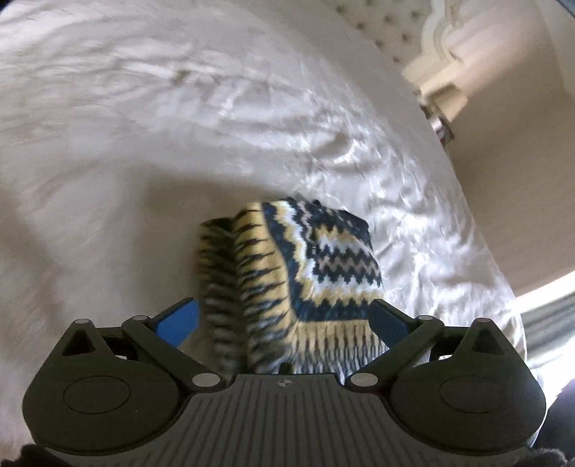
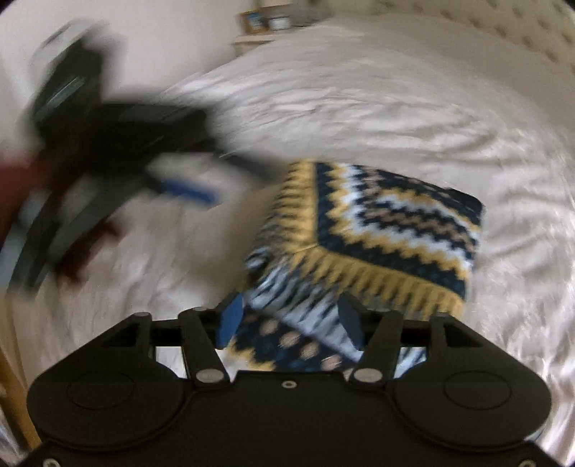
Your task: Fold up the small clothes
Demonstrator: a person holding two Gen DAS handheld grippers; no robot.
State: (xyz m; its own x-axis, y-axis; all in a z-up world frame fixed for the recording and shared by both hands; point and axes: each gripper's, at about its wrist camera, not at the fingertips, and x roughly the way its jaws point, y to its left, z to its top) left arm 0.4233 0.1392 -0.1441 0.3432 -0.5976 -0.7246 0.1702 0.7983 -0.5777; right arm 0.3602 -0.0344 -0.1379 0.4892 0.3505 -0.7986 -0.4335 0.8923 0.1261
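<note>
A small knitted garment [image 1: 309, 273] with navy, yellow and white zigzag bands lies folded on the white bed sheet [image 1: 143, 143]. My left gripper [image 1: 284, 316] is open, its blue pads [image 1: 179, 319] either side of the garment's near edge. In the right wrist view the garment [image 2: 377, 230] lies ahead, its near fold between the pads of my right gripper [image 2: 291, 319], which is open. The left gripper [image 2: 215, 179] shows there as a dark blur to the upper left, over the sheet [image 2: 359, 100].
A tufted headboard [image 1: 388, 28] and a cream bedside unit [image 1: 442, 64] stand beyond the bed's far right. In the right wrist view a nightstand with a picture frame [image 2: 253, 21] stands at the back. The bed edge runs along the right [image 1: 503, 273].
</note>
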